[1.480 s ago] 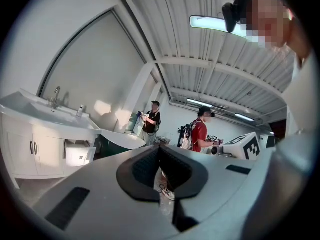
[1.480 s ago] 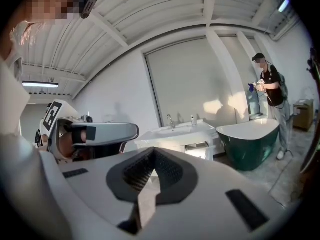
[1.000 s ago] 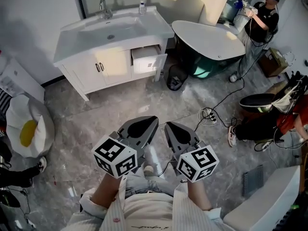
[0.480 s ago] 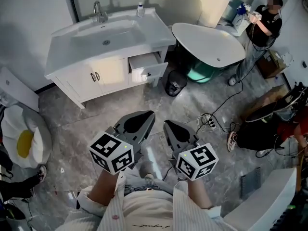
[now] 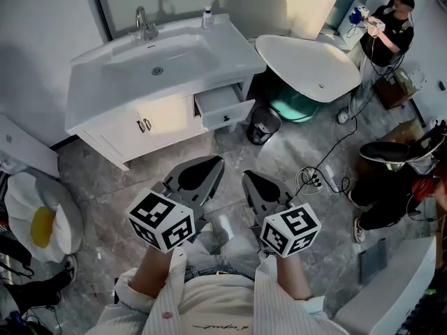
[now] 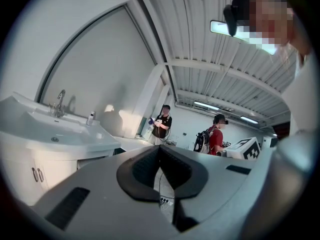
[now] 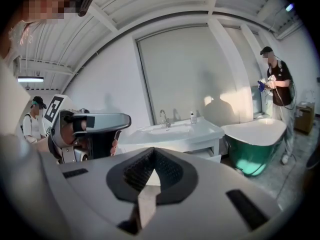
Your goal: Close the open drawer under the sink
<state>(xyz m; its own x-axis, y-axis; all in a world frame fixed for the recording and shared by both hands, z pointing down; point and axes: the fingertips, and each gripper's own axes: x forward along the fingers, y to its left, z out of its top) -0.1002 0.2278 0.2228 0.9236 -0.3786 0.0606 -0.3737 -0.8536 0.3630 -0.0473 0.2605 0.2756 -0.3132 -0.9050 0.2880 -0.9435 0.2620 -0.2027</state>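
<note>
The white vanity [image 5: 133, 128] with its sink [image 5: 157, 58] stands against the far wall. The drawer [image 5: 225, 110] under the counter's right end is pulled out, its front panel facing the floor space; the right gripper view shows this drawer [image 7: 206, 155] too. My left gripper [image 5: 216, 162] and right gripper [image 5: 246, 176] are held side by side near my body, well short of the vanity. Both are shut with nothing between the jaws. The left gripper [image 6: 160, 150] and the right gripper [image 7: 153, 152] each show their jaws pressed together.
A white and green bathtub [image 5: 307, 61] stands right of the vanity, with a black bin [image 5: 264, 125] between them. Cables and a power strip [image 5: 311, 180] lie on the marble floor. A person [image 5: 387, 19] stands at the far right. An egg-shaped cushion [image 5: 38, 222] lies left.
The vanity and open drawer have come lower and a little larger in the head view as I move nearer. Both grippers stay shut, side by side.
</note>
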